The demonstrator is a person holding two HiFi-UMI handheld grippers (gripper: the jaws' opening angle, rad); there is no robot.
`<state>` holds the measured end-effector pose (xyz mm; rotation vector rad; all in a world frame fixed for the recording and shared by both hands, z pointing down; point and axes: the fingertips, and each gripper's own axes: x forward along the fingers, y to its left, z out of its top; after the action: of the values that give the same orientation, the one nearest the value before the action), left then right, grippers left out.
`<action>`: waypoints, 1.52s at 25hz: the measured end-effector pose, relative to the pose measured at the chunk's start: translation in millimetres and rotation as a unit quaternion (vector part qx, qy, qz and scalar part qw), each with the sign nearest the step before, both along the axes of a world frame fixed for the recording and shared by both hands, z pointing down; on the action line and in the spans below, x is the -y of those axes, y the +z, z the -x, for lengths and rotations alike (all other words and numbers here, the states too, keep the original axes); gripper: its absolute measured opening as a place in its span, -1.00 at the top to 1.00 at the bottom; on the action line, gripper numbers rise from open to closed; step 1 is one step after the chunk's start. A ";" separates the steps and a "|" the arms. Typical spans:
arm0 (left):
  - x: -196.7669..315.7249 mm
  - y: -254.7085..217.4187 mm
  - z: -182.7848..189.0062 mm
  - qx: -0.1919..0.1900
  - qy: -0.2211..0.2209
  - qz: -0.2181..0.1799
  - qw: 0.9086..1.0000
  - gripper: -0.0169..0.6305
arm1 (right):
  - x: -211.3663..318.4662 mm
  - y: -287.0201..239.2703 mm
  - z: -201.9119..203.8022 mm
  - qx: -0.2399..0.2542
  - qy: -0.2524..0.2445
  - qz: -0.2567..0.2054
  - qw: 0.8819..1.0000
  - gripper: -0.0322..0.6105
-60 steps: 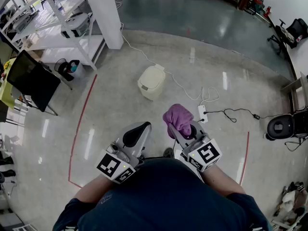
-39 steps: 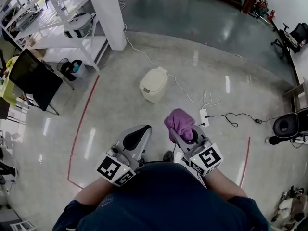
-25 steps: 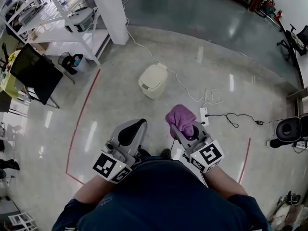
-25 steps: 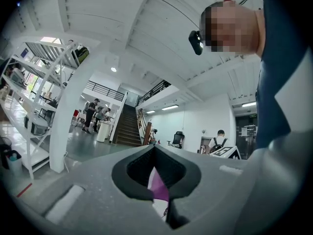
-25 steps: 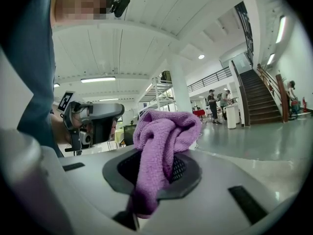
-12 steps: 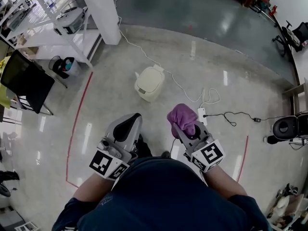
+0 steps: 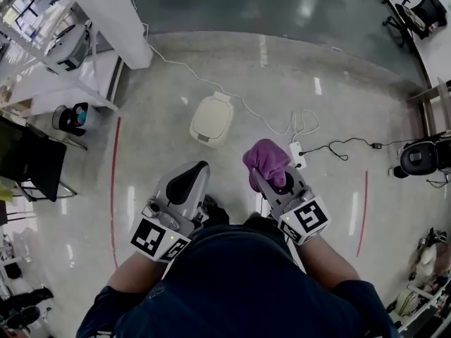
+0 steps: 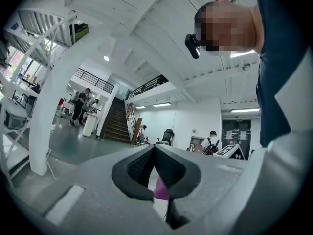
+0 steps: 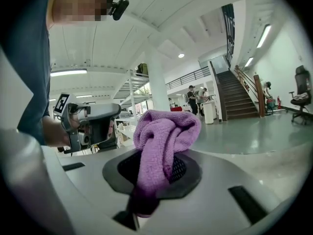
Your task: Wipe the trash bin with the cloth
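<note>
As the person stands over the polished floor, the right gripper is raised in front of the body with the purple cloth bunched at its tip. The right gripper view shows it plainly: the jaws of the right gripper are closed on the cloth, which runs down between the dark pads and balloons out above them in a loose, folded lump.

Over on the other side, the left gripper is held level with it and just beside it. Its own view has the jaws of the left gripper drawn together, dark pads meeting, nothing gripped. A sliver of purple shows through the slot below them.

And the trash bin? It's a cream, lidded bin standing on the floor ahead of both grippers, lid closed, well apart from the cloth and from either pair of jaws. It stands between the red line on the left and the white power strip on the right, with a white cable trailing past it. A white pillar rises near the far left.
</note>
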<state>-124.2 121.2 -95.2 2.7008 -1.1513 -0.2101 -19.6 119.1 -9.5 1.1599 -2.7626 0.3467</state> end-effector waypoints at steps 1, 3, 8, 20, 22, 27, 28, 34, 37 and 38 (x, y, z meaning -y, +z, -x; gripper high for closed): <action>6.6 4.9 -3.2 0.003 0.006 0.005 1.000 0.95 | 5.5 3.3 -2.3 0.003 0.008 0.002 1.000 0.68; 19.7 15.0 -10.2 0.005 0.014 0.015 1.000 0.95 | 15.4 13.8 -7.4 0.009 0.019 0.008 1.000 0.68; 49.5 37.7 -37.4 0.012 0.007 0.024 1.000 0.95 | 35.3 43.5 -33.2 0.020 0.018 0.025 0.999 0.68; 118.1 161.7 -112.0 0.027 -0.017 0.034 0.999 0.95 | 108.5 190.1 -98.8 0.043 0.014 0.033 0.998 0.68; 128.2 185.1 -122.2 0.032 -0.013 0.035 0.999 0.95 | 121.9 224.5 -106.7 0.044 0.025 0.039 0.998 0.68; 152.8 235.2 -133.8 0.039 -0.004 0.027 0.999 0.95 | 156.1 304.3 -120.8 0.043 0.055 0.051 0.996 0.68; 157.0 246.4 -134.6 0.039 -0.004 0.026 0.999 0.95 | 162.5 319.9 -122.4 0.043 0.060 0.052 0.996 0.68; 175.6 314.0 -135.1 0.039 0.004 0.020 0.999 0.95 | 201.5 403.2 -118.5 0.032 0.076 0.045 0.996 0.68; 183.4 354.1 -131.9 0.040 0.006 0.021 0.999 0.95 | 220.6 444.2 -114.4 0.030 0.082 0.040 0.995 0.68; 186.0 368.6 -131.2 0.040 0.006 0.022 0.999 0.95 | 226.5 458.4 -113.4 0.029 0.084 0.039 0.995 0.68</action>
<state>7.1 -64.8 273.4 2.6980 -1.1479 -0.0748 93.8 -107.5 448.9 1.3857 -2.6784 0.5091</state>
